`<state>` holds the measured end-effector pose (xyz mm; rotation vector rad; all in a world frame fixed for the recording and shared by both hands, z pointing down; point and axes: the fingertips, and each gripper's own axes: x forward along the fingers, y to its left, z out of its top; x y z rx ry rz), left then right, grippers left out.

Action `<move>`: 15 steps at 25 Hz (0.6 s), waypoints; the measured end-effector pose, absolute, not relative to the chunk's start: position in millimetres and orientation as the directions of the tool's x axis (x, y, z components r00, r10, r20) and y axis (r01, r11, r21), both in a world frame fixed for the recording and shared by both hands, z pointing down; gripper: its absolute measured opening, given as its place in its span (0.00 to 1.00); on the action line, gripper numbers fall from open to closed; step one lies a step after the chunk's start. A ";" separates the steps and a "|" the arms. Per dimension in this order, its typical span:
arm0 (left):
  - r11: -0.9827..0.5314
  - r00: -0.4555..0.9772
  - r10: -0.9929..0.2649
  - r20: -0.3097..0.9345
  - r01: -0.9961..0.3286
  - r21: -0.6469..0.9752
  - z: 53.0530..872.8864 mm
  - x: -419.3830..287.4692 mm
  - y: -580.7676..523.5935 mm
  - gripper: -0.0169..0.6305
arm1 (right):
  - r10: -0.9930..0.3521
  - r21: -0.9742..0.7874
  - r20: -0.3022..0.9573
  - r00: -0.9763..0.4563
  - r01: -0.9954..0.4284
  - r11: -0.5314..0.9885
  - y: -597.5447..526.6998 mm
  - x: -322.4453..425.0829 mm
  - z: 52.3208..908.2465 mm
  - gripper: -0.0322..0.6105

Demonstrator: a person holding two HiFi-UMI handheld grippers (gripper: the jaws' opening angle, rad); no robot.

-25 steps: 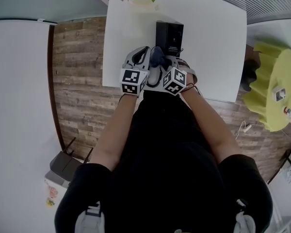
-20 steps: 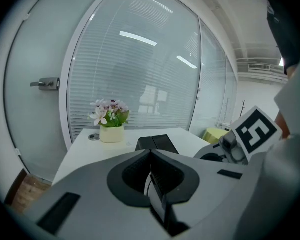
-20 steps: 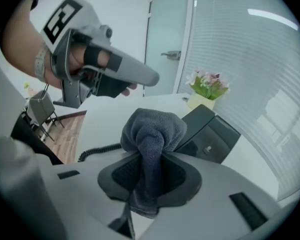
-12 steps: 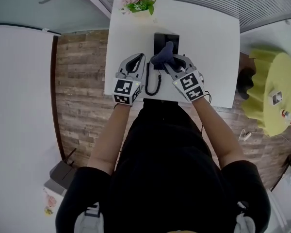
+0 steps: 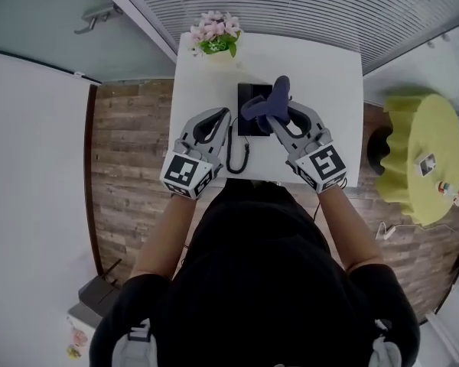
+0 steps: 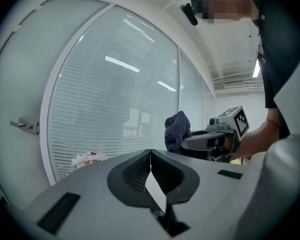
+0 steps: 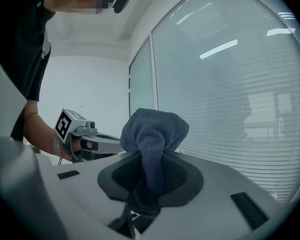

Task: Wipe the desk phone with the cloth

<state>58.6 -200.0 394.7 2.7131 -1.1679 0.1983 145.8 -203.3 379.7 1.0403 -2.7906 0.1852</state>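
Quick tally here. Two grippers: one left gripper (image 5: 226, 115) and one right gripper (image 5: 275, 119), each carrying one marker cube (image 5: 185, 176). One white table (image 5: 329, 90). One desk phone (image 5: 246, 92), one coiled cord (image 5: 231, 144), one cloth (image 5: 279, 94), one pot of pink flowers (image 5: 214, 38). One yellow round table (image 5: 417, 128) with maybe three small items (image 5: 424, 164) on top, too tiny to count properly. One door handle (image 5: 99, 15).

Our tabletop (image 5: 329, 82) from above
The desk phone (image 5: 248, 90) sits central — flowers (image 5: 216, 37) behind-left, cloth (image 5: 274, 98) over its right side.
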 end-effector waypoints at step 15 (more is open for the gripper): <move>-0.739 0.735 -0.670 0.102 -0.674 0.002 319.5 87.3 -191.4 0.04 | -0.672 -0.031 0.029 -0.740 -0.673 0.739 -196.3 159.6 307.8 0.20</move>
